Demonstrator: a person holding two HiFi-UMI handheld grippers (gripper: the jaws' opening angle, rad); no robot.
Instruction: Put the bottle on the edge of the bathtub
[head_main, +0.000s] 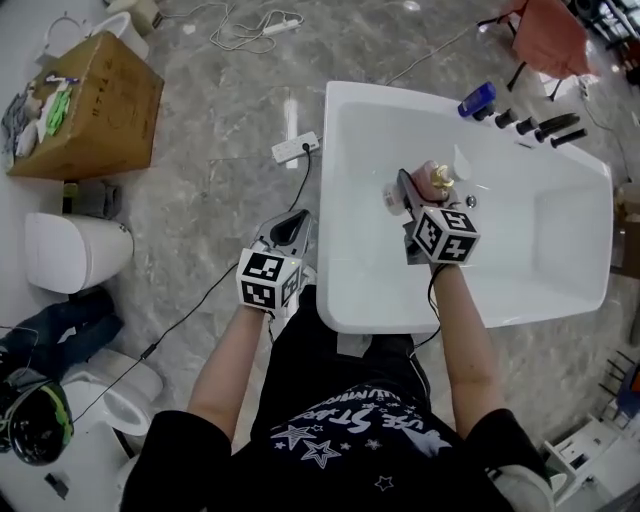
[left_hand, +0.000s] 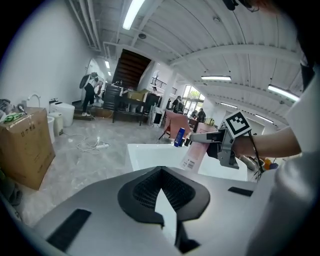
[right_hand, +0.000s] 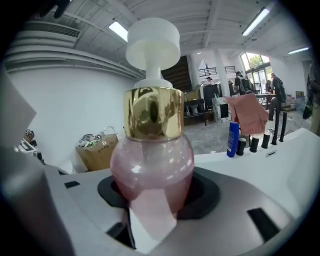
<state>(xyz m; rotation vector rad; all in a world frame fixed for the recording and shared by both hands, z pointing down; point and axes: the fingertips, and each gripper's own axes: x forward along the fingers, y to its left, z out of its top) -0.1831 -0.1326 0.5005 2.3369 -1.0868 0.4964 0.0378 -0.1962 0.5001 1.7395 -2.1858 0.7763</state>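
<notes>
A round pink bottle (head_main: 436, 179) with a gold collar and white pump top hangs over the inside of the white bathtub (head_main: 340, 250), near its left part. My right gripper (head_main: 420, 186) is shut on it. In the right gripper view the bottle (right_hand: 152, 160) stands upright between the jaws and fills the middle. In the left gripper view the bottle (left_hand: 196, 152) and the right gripper (left_hand: 220, 142) show above the tub (left_hand: 145, 152). My left gripper (head_main: 290, 225) hangs shut over the floor just left of the tub's rim, holding nothing.
A blue bottle (head_main: 477, 100) and several small black bottles (head_main: 525, 125) stand on the tub's far rim. A power strip (head_main: 296, 147) with its cable lies on the floor beside the tub. A cardboard box (head_main: 95, 105) and a toilet (head_main: 75, 250) stand at the left.
</notes>
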